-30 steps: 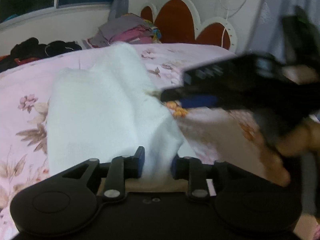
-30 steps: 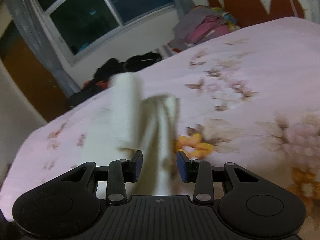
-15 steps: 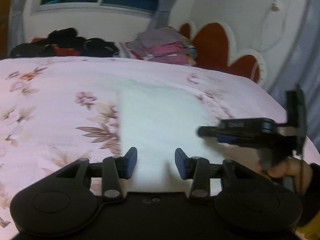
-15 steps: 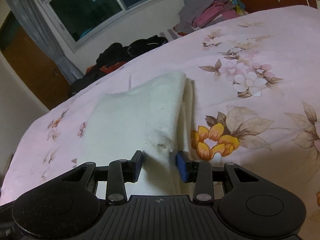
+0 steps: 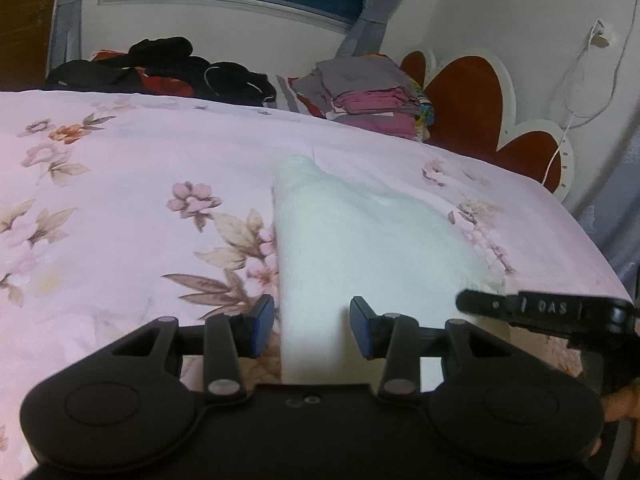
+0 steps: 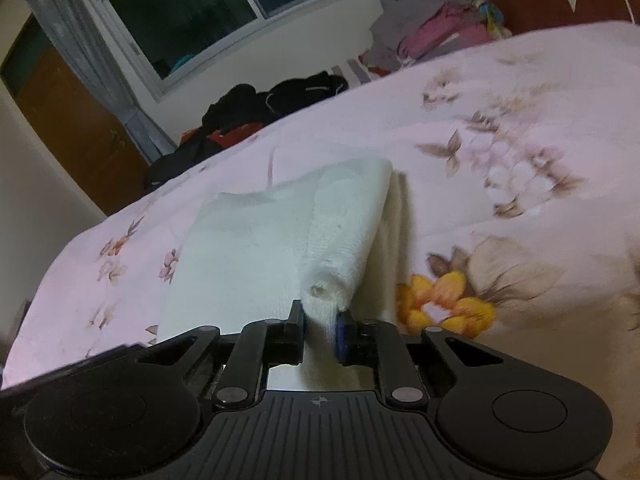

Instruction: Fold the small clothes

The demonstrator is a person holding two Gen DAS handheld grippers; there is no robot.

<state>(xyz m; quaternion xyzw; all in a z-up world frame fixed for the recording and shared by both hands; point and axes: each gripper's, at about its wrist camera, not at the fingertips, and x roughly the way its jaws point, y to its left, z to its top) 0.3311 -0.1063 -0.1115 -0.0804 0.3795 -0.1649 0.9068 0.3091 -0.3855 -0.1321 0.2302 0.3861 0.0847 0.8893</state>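
A small white knitted cloth [image 5: 360,240] lies on the pink floral bed [image 5: 120,200]. My left gripper [image 5: 312,330] hovers open over its near edge, and the cloth's left border runs between the blue pads without touching them. My right gripper [image 6: 322,322] is closing, its pads pinching a raised, rolled fold of the cloth [image 6: 344,240] at the near right corner. The rest of the cloth [image 6: 240,248] lies flat to the left. In the left wrist view the right gripper [image 5: 464,302] reaches in from the right at that corner.
A heap of dark clothes [image 5: 160,68] and a folded stack [image 5: 368,96] sit at the bed's far side under the window. A red and white headboard [image 5: 464,100] stands at the right. The bed's edge [image 5: 600,264] drops off near the right gripper, held by a hand [image 5: 624,400].
The cloth went from hanging lifted to lying on the bed. My left gripper let go and shifted toward its left border. My right jaws closed on a fold.
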